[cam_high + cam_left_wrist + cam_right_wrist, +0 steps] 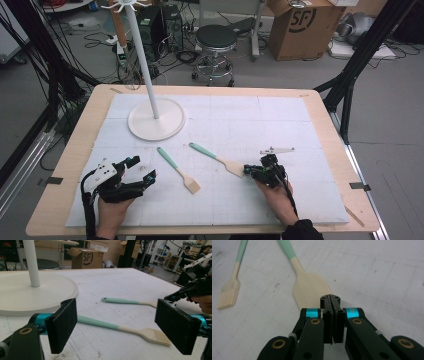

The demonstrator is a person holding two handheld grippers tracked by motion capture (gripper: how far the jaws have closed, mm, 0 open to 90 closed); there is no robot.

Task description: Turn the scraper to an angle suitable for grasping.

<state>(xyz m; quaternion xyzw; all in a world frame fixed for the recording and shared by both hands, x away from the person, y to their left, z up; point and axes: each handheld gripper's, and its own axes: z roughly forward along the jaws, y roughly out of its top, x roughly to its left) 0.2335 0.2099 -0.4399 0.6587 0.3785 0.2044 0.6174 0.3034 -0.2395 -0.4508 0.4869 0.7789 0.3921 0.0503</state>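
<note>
From the high view, both utensils lie flat on the white mat of the tabletop [65,175]: the spatula [216,158] with its mint handle pointing up-left and its cream blade toward my right hand, and the pastry brush [178,170] just left of it, bristles toward me. Neither is lifted. My right tongs [248,170] sit right at the edge of the spatula blade, and my left tongs [141,168] rest apart from the brush, on its left. The white stand [156,119] with its tall pole is at the back left, well away from both utensils, and a small metal hook piece [276,150] lies near my right hand.

In the left gripper view, my left tongs [116,326] stand wide, with nothing between the pads. The brush [120,328] lies across the gap beyond them and the spatula [128,301] farther off; the stand's base [50,293] is to the left. My right tongs [172,298] come in at the right edge.

In the right gripper view, my right tongs [333,300] are pressed together with nothing between the pads, their tip at the near edge of the spatula blade [310,291]; I cannot tell whether they touch it. The brush [230,290] lies off to the left.

I judge the work barely begun: nothing is gripped, and picking up a utensil is all still to do.
</note>
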